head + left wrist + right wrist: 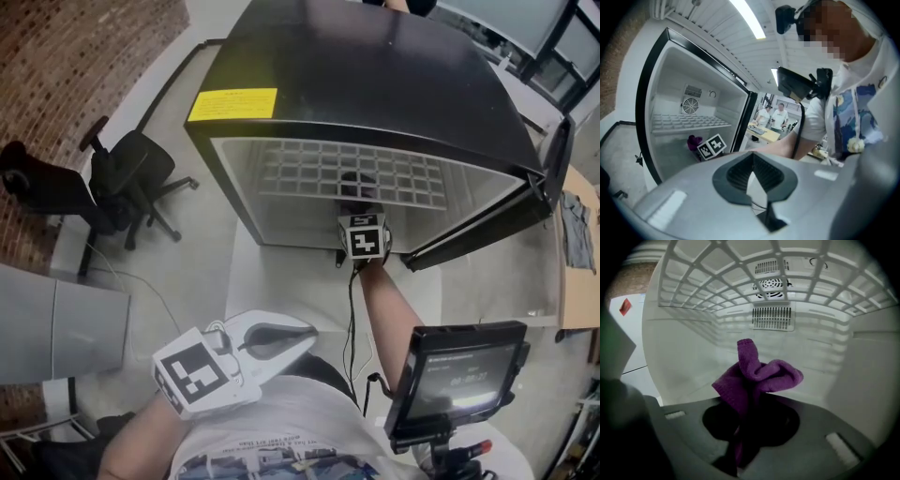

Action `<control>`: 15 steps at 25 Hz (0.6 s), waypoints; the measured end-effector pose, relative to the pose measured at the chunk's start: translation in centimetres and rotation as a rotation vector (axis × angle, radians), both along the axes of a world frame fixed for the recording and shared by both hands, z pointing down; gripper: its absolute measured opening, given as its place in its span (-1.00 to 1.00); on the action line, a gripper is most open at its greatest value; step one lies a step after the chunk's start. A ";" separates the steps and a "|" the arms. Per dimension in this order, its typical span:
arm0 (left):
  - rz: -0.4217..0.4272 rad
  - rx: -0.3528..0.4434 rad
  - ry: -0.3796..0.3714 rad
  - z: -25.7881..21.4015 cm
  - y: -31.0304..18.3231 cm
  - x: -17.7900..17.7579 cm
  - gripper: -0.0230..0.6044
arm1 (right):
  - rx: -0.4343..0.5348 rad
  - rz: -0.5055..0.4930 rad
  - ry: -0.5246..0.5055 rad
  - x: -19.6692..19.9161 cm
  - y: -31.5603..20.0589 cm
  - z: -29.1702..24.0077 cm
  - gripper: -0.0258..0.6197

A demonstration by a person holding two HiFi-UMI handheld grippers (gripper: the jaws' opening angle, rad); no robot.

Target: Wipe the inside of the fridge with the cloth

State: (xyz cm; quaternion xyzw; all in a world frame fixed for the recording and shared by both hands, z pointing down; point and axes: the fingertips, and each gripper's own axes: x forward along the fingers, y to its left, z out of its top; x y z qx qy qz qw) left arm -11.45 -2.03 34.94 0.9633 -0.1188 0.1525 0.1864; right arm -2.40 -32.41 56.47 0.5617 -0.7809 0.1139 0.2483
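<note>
Cloth [757, 376], purple, is bunched and clamped between the jaws of the right gripper [750, 404], with a crumpled wad sticking out past the tips. Right gripper is reached inside the fridge [375, 75], under the white wire shelf [787, 268], and points toward the back wall with its fan vent [772, 284]. Cannot tell if the cloth touches any inner surface; it looks short of the back wall. In the head view only the right gripper's marker cube [364, 236] and the forearm show at the fridge opening. Fridge is black outside and white inside, with a yellow label [232, 103] on top. Its door [525, 202] is swung open to the right.

Left gripper [298, 339] is held low, close to the person's torso and well apart from the fridge. Its jaws are together at the tips with nothing between them. Its own view looks across at the open fridge, with the cloth seen beside the right gripper's cube. Office chair [131, 183] stands left of the fridge. Small screen [459, 375] sits at the lower right, near the person's body.
</note>
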 end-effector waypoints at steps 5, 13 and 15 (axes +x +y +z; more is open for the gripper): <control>-0.017 0.001 -0.003 0.1 0.0 -0.4 -0.90 | -0.002 -0.080 -0.017 -4.2 0.0 -0.1 -0.68; -0.065 0.001 -0.001 0.1 -0.1 -1.5 -0.90 | -0.010 -0.178 -0.050 -9.7 0.2 -0.2 -0.67; -0.075 0.000 0.000 0.1 0.0 -1.8 -0.90 | -0.013 -0.200 -0.063 -10.9 0.4 -0.3 -0.67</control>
